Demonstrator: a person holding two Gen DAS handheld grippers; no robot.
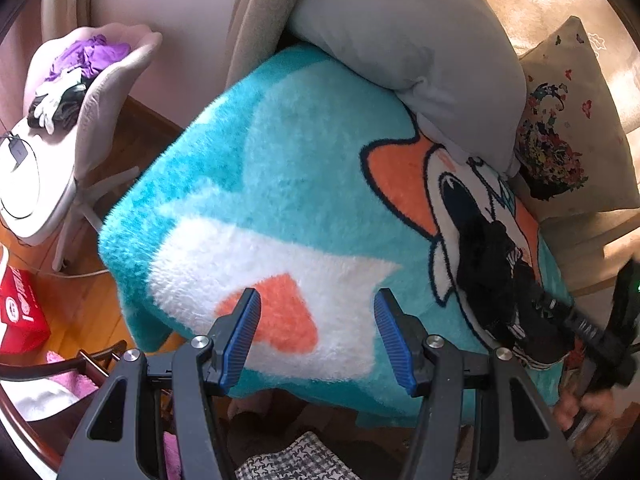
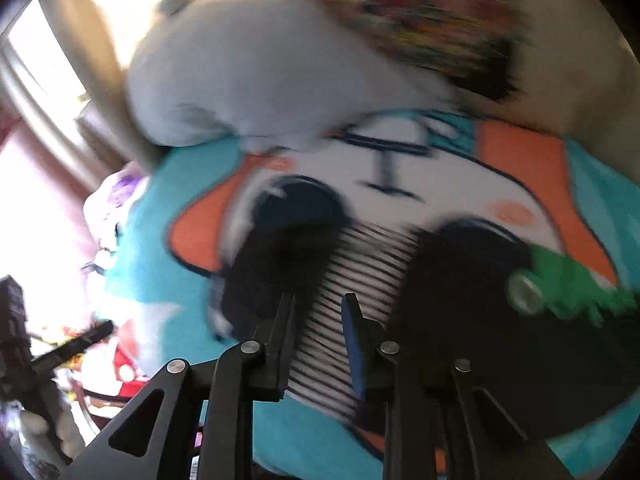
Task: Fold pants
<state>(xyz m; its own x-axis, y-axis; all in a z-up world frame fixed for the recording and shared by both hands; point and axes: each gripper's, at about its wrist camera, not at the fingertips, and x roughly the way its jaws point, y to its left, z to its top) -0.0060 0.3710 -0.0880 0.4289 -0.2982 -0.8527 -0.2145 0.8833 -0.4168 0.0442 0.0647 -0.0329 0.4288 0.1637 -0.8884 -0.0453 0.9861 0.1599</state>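
Black pants (image 1: 490, 276) lie bunched on a fluffy turquoise cartoon blanket (image 1: 248, 184) at the right of the left wrist view. In the blurred right wrist view the pants (image 2: 472, 320) fill the lower middle, with a striped black-and-white part (image 2: 352, 276) and a green patch with a metal button (image 2: 526, 288). My left gripper (image 1: 318, 336) is open and empty above the blanket's white and orange patch, left of the pants. My right gripper (image 2: 318, 332) is open just above the striped part, with the fabric showing between the fingers. The right gripper also shows in the left wrist view (image 1: 580, 324).
A grey pillow (image 1: 408, 48) and a beige floral cushion (image 1: 560, 128) lie at the back of the blanket. A pale chair (image 1: 80, 92) with purple clothes stands left on the wooden floor, beside a red box (image 1: 20, 312). The blanket's near edge hangs in front.
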